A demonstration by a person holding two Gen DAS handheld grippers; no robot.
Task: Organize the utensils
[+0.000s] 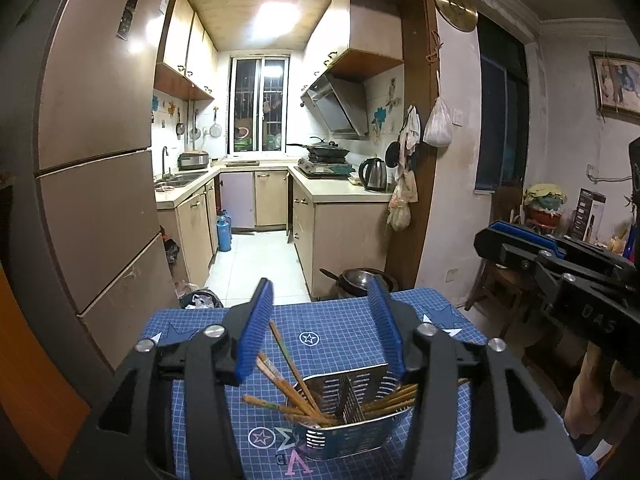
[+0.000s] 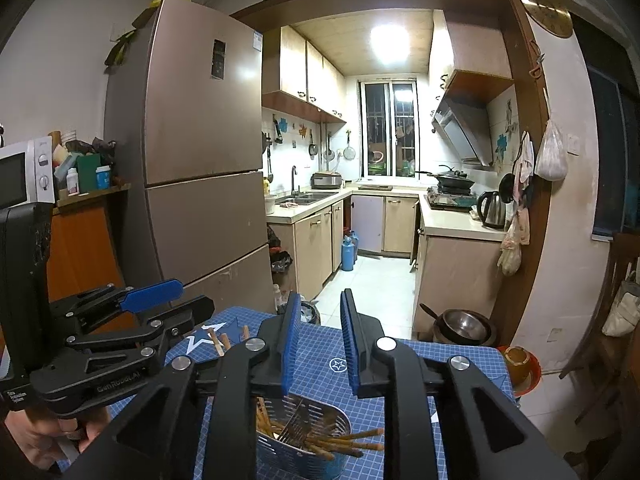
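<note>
Left wrist view: bench under a blue grid cloth, carrying a perforated metal caddy of chopsticks.
Chopsticks splay over the caddy's rim on both sides of its divider. Left claw hangs spread above them, pinching nothing; right claw is parted more narrowly, also empty. Judged best practice: pinch one stray stick mid-shaft, lift clear, then stand it upright in a compartment.

A home kitchen: fridge, sink, stove, wall cabinets.
</note>
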